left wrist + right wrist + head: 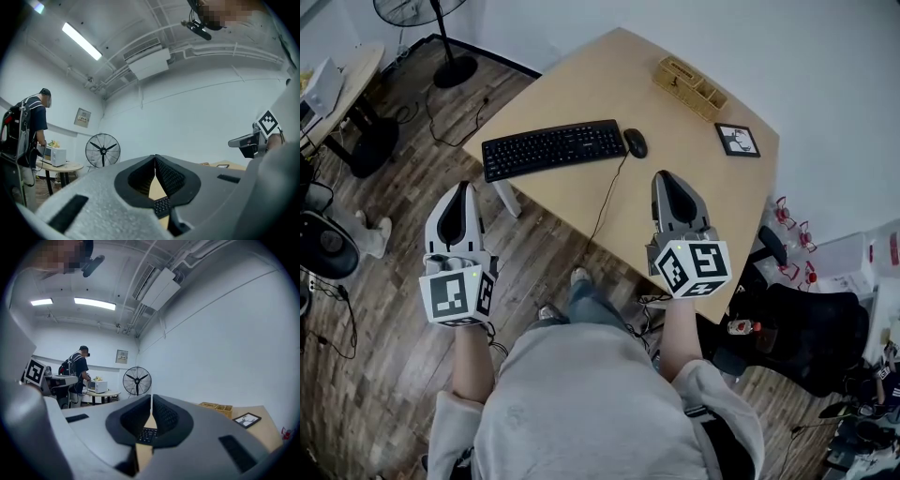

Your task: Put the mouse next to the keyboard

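Right gripper fingers together, mouse near, ahead

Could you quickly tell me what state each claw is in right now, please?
Left claw: closed, holding nothing.
Right claw: closed, holding nothing.

The left gripper has its jaws pressed together; under them a piece of keyboard shows on the worktop.
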`<state>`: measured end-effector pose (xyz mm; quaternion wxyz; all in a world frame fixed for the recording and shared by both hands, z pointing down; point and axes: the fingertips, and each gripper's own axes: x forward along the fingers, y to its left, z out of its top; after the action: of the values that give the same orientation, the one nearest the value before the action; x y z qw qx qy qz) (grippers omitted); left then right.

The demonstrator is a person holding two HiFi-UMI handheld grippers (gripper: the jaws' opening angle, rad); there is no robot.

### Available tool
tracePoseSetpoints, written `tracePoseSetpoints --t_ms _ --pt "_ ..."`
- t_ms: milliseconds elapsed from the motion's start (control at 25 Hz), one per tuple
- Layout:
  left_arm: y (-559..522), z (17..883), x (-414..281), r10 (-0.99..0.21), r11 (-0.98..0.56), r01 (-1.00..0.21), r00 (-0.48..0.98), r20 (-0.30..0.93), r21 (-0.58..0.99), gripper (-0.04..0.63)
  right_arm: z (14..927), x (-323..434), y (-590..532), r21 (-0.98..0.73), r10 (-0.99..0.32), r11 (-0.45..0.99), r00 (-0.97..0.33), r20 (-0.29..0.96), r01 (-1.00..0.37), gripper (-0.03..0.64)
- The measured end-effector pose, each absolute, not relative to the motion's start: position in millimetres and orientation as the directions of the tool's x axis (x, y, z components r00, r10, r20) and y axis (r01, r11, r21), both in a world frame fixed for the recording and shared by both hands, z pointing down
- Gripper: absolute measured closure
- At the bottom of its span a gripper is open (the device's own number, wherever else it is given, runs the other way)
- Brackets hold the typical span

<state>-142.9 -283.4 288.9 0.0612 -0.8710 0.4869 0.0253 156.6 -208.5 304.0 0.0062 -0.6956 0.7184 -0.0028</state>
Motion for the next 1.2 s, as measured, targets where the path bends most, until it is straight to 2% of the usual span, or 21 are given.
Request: tracePoseSetpoints --t_ms 440,1200 --pt "-279.5 281.4 -157.0 -0.847 -0.511 -0.855 0.518 -0.117 -0.088 0.584 286.6 140.0 -204.5 0.017 -0.998 0.039 -0.04 -0.057 -0.999 0.6" --pt "-285.3 293.6 -168.6 -0.855 -0.505 -0.861 0.509 -0.1 -0.068 0.584 289.8 130.9 -213.8 0.001 -0.998 0.041 -0.041 -0.056 -0.999 0.6"
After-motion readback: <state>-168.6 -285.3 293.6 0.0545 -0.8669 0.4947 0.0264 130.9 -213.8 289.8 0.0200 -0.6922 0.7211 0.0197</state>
